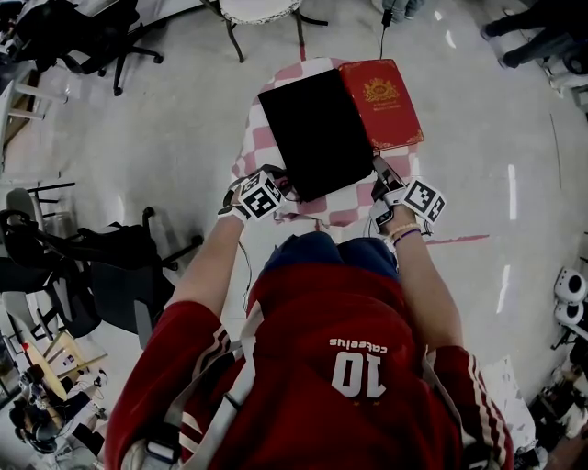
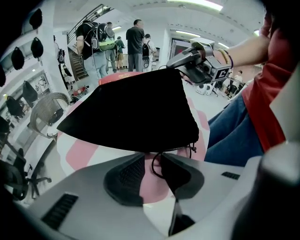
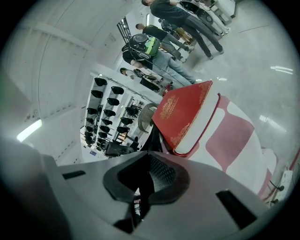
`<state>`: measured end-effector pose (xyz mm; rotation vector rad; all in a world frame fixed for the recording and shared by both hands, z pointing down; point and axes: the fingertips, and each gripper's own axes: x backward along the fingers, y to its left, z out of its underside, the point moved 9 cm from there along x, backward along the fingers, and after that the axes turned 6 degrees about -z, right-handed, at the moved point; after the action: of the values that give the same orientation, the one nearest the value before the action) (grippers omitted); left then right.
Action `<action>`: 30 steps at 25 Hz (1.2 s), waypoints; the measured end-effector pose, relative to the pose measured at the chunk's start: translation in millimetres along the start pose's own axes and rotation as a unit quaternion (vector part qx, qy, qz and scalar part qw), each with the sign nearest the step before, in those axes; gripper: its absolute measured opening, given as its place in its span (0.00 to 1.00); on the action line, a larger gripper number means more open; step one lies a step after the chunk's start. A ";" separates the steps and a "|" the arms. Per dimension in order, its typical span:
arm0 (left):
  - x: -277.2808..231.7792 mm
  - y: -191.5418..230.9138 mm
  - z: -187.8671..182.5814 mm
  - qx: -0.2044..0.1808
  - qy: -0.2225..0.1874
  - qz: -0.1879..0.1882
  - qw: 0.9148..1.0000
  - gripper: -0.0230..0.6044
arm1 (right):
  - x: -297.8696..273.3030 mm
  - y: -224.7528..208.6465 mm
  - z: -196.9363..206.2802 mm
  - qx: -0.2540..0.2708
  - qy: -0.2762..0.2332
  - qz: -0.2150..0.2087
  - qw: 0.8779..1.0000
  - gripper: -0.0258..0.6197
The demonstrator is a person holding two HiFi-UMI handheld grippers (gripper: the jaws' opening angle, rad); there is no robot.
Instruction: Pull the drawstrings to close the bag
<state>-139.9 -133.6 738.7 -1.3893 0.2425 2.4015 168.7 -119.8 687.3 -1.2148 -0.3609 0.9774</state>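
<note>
A flat black bag (image 1: 317, 128) lies on a small table with a pink-and-white checked cloth (image 1: 253, 147). A red book (image 1: 381, 101) lies against the bag's right side. My left gripper (image 1: 283, 191) points down at the bag's near left corner. In the left gripper view its jaws (image 2: 152, 161) stand apart, with a thin black drawstring loop (image 2: 152, 167) lying between them on the cloth. My right gripper (image 1: 379, 174) is at the near right corner. It is shut (image 3: 149, 161) on the bag's dark edge (image 3: 152, 140); whether it pinches cord or cloth I cannot tell.
The person's knees in blue jeans (image 1: 322, 252) press against the table's near edge. Black office chairs (image 1: 110, 266) stand on the floor at left, and another chair (image 1: 266, 14) stands beyond the table. Several people (image 2: 136, 42) stand far off. Shelves of dark items (image 3: 103, 112) line a wall.
</note>
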 end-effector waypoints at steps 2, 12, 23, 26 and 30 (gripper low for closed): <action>0.2 0.5 1.4 0.008 -0.005 0.004 1.000 0.21 | -0.3 -1.4 -0.9 -0.001 0.002 0.001 1.000 0.07; 1.0 -1.6 6.0 0.032 -0.011 0.001 0.999 0.05 | -2.5 -1.1 -3.6 0.002 0.015 0.008 1.000 0.07; 37.4 10.2 13.3 0.046 -0.031 -0.034 0.998 0.05 | -1.5 22.0 -2.1 0.020 0.017 0.011 1.000 0.07; 54.4 15.9 12.9 0.058 -0.042 -0.052 0.996 0.05 | 0.0 28.2 -1.2 0.020 0.011 0.007 1.000 0.07; 79.9 22.3 14.8 0.091 -0.065 -0.078 0.991 0.05 | 6.7 33.2 -0.5 0.012 -0.004 0.001 1.000 0.07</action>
<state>-196.7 -132.2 676.5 -1.1234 0.2974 2.2679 158.4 -114.0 655.6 -1.1900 -0.3540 0.9863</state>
